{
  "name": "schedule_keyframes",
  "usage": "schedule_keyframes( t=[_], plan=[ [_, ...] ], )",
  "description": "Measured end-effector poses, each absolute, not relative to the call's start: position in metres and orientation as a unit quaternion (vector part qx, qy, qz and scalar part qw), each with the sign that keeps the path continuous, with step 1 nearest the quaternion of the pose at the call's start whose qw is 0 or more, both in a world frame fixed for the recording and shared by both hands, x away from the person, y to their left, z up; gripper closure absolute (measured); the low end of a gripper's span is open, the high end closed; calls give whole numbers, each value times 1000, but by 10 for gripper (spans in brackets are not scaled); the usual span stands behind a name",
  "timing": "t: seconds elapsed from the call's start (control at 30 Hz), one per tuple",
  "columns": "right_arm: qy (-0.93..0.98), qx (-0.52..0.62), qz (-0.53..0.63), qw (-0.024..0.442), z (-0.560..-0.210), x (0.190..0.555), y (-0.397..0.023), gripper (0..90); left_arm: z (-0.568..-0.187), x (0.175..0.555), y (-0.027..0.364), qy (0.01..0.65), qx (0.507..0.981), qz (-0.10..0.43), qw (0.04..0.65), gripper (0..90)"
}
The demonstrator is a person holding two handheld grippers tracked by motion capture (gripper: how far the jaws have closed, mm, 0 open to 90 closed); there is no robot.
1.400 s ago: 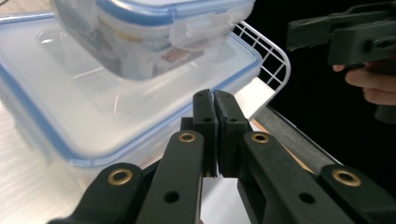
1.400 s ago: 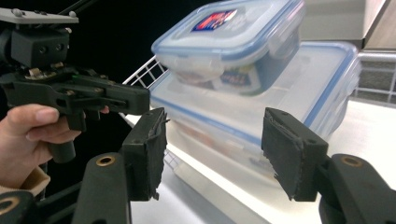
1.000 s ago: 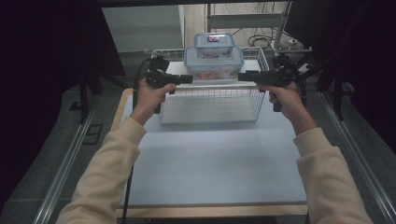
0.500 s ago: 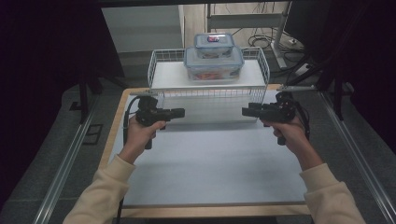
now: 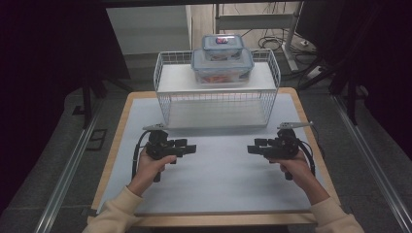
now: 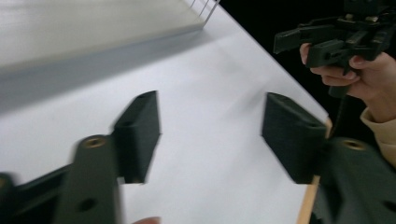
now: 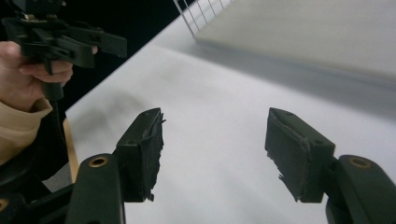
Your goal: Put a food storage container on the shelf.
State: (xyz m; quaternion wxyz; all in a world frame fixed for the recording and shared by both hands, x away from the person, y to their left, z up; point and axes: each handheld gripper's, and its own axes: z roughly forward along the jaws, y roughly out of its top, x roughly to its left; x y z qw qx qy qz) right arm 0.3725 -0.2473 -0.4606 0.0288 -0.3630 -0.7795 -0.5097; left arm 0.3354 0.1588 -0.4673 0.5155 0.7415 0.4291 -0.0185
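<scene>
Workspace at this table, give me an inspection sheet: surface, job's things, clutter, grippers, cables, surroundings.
Surface: white mat on a wood-edged table, bare between the hands.
Job's things: large clear plastic lidded food box on the top shelf of the white wire rack; small clear blue-lidded box stacked on it.
Clutter: nothing seen.
Grippers: left gripper and right gripper low over the mat, facing each other, jaws apart, nothing between them; the left jaws have just been opening.
Cables: black cable loops from the left gripper; another trails from the right.
Surroundings: dark floor, metal rails at the sides, loose cables behind the rack.
</scene>
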Motion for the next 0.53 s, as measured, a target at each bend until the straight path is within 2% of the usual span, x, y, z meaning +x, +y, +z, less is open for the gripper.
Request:
schedule_keyframes(
  t=[0.13,0.37,0.53],
  plan=[
    [-781,-374,-499,35,-473,371,-247,358,-470,334,158,429,744,-15,512,294],
    [-780,-367,-505,27,-471,369,-248,347,-475,334,159,432,745,-12,508,278],
    [-782,-363,-506,19,-472,366,-250,305,-479,334,159,434,748,-4,501,262]
  ],
)
